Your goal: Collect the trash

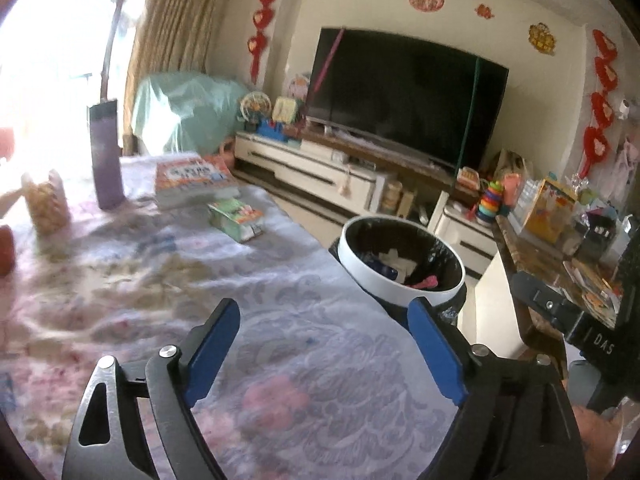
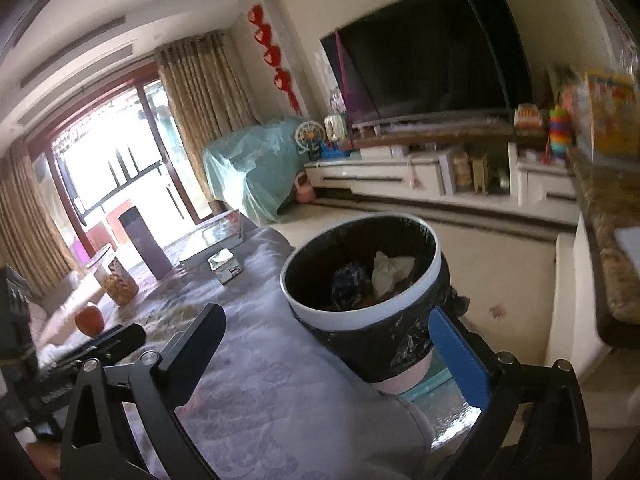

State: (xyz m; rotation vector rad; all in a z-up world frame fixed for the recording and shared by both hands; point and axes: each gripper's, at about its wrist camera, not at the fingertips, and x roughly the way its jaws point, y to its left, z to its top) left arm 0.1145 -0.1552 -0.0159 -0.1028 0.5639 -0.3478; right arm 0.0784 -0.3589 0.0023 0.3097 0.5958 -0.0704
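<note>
- Left gripper [image 1: 324, 344]: fingers spread apart, empty, above the patterned tablecloth [image 1: 160, 280].
- Right gripper [image 2: 328, 356]: likewise spread, empty.
- Trash bin [image 2: 362, 276]: beside table edge, holding crumpled paper [image 2: 390, 270], possibly tissue.

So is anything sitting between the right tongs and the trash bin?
Nothing visible does. The right tongs are open and empty over the cloth-covered table, and the trash bin stands just past the table edge, right ahead of them. Its mouth is uncovered, with trash already inside.

Bright window [image 2: 112, 168], TV [image 1: 404, 96] on wall
</note>
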